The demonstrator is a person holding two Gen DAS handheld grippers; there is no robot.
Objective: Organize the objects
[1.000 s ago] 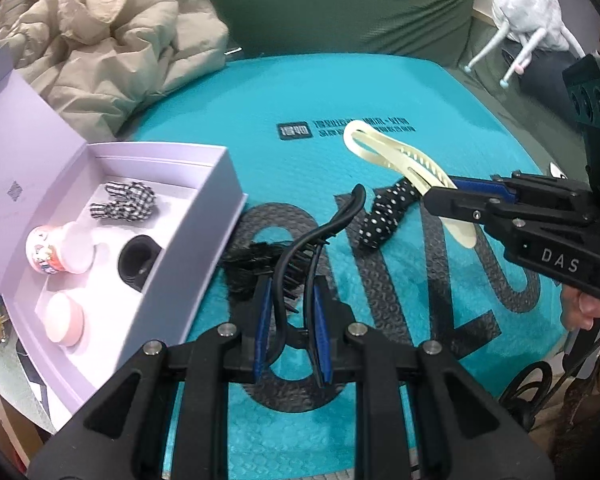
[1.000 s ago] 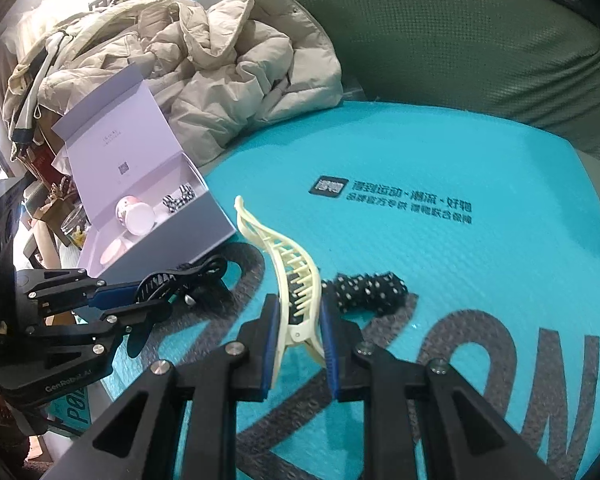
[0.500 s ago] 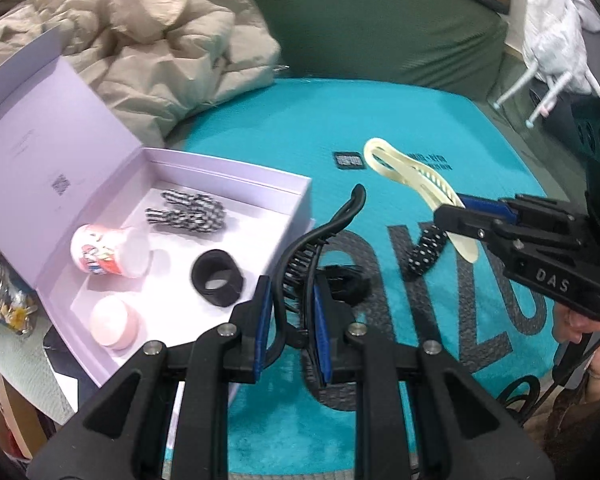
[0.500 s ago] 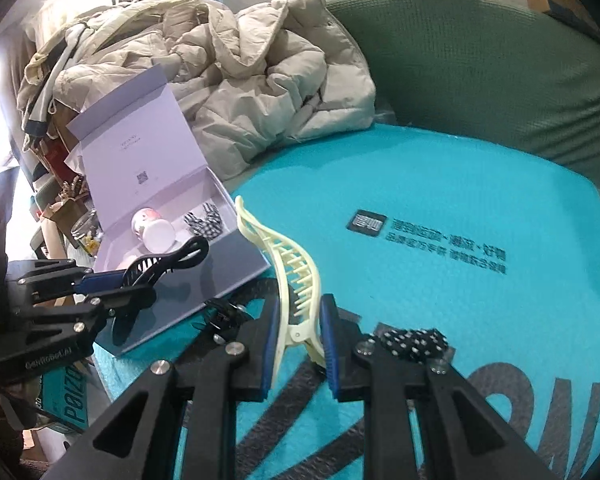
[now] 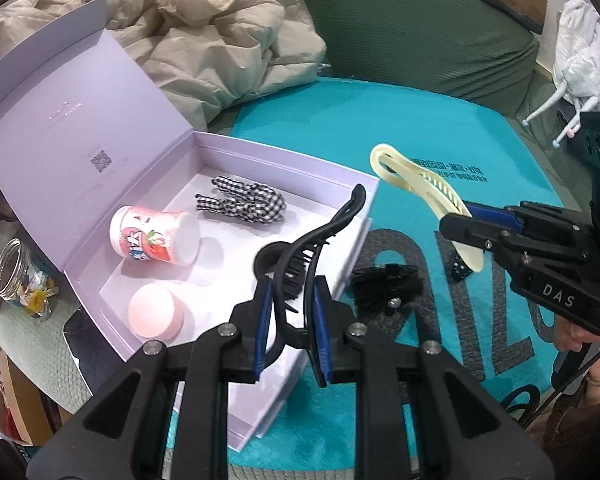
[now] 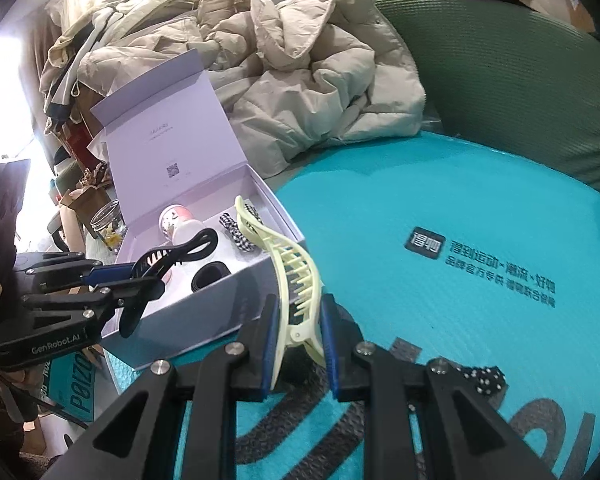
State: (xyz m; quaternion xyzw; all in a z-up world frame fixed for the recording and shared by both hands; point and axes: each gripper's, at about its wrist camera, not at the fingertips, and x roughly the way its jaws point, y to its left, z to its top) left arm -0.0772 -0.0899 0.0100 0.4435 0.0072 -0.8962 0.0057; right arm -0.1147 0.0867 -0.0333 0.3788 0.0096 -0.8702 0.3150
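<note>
My left gripper (image 5: 290,312) is shut on a black hair claw clip (image 5: 320,236) and holds it over the near right edge of the open lilac box (image 5: 364,192). The box holds a checked bow (image 5: 244,202), a pink printed cup (image 5: 152,236) on its side, a black ring (image 5: 268,256) and a pink round lid (image 5: 156,316). My right gripper (image 6: 300,344) is shut on a cream hair claw clip (image 6: 288,260), held above the teal mat just right of the box (image 6: 204,308). A black frilly hair piece (image 5: 384,284) and a polka-dot scrunchie (image 6: 484,378) lie on the mat.
A beige puffy jacket (image 6: 300,80) is heaped behind the box on the green couch (image 6: 520,80). A glass jar (image 5: 16,276) stands left of the box. The teal mat (image 6: 420,200) stretches to the right.
Both grippers have lifted and moved left toward the box with their clips. The black clip went from above the mat to over the box's edge.
</note>
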